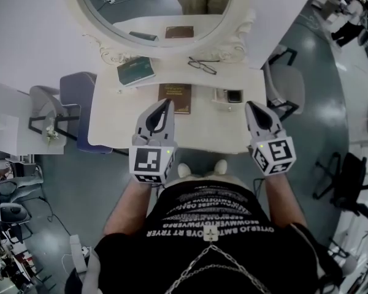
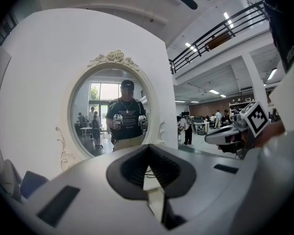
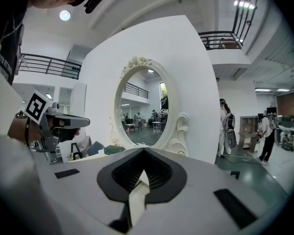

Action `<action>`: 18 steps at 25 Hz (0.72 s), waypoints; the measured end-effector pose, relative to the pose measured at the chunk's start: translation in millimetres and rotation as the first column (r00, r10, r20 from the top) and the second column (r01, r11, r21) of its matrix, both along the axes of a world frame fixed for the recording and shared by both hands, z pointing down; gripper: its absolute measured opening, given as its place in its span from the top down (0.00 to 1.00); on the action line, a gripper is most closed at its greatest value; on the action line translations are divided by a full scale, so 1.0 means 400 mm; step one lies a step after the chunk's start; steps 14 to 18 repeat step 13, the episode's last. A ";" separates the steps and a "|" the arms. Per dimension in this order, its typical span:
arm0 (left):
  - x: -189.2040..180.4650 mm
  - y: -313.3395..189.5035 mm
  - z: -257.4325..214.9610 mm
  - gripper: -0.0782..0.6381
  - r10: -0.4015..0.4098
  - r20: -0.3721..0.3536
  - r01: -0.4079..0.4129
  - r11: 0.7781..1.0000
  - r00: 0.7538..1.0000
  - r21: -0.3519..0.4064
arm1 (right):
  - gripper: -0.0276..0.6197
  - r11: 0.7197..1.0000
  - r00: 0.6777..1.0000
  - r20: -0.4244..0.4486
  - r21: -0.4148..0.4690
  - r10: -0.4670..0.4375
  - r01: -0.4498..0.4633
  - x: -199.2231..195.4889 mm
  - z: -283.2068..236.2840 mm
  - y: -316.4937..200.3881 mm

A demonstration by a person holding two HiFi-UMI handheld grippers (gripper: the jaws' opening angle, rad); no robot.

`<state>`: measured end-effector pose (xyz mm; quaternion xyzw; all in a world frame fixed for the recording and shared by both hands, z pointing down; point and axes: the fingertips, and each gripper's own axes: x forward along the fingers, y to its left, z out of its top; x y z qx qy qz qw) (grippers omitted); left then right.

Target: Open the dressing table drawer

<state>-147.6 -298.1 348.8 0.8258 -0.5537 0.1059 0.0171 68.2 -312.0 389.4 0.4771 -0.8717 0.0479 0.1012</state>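
Grey floor (image 1: 104, 192) (white chairs (image 1: 287, 86) nearby)

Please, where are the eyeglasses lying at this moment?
In the head view, the eyeglasses lie on the dressing table, right of centre, by the base of the oval mirror; the green book is to their left, the brown book nearer the person.

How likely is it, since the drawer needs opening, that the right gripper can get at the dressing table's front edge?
Probably yes: the right gripper, shut and empty, hovers above the dressing table near its front edge, nothing between them. The drawer front is hidden.
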 end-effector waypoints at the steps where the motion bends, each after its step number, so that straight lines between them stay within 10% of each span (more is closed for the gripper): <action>1: -0.001 0.001 -0.004 0.89 0.003 0.000 -0.003 1.000 1.000 0.003 | 0.95 1.000 1.000 -0.001 0.000 -0.003 0.003 -0.003 -0.003 0.004; 18: -0.026 0.007 -0.015 0.89 0.031 -0.031 -0.031 1.000 0.999 0.002 | 0.95 1.000 1.000 -0.009 0.012 0.016 -0.016 -0.032 -0.025 0.044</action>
